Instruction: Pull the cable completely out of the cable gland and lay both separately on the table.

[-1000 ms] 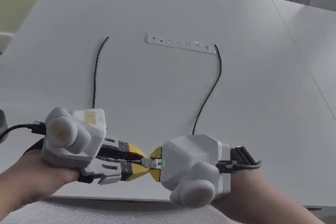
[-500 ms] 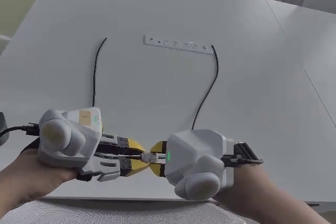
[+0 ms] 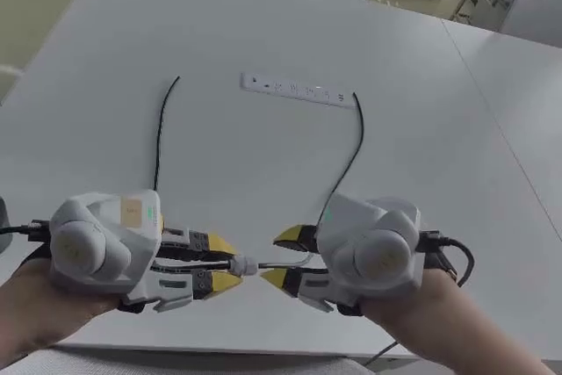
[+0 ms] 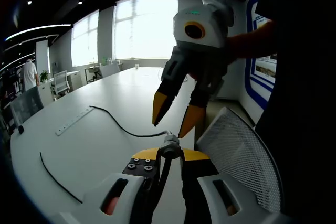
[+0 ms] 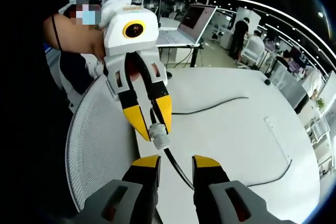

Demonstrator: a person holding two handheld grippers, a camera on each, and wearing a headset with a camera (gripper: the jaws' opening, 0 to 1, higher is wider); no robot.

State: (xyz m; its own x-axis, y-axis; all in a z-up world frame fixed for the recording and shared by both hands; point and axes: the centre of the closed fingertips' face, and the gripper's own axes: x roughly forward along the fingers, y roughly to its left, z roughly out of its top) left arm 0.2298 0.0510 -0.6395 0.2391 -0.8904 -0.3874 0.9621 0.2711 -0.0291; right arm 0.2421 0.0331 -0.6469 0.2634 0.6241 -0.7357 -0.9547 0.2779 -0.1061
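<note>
Housing of the right tongs (image 3: 268,256) hides, in the head view, where the thin black cable (image 3: 294,266) goes after passing between their jaws, which stand apart without pinching it. The cable gland (image 3: 243,264), a small pale grey fitting, is clamped at the tips of the left tongs (image 3: 234,264) above the near table (image 3: 263,155) edge, the cable emerging from its right end. The right gripper view shows that cable dropping from the gland between its own spread jaws; the left gripper view shows the right tongs gaping just beyond it.
</note>
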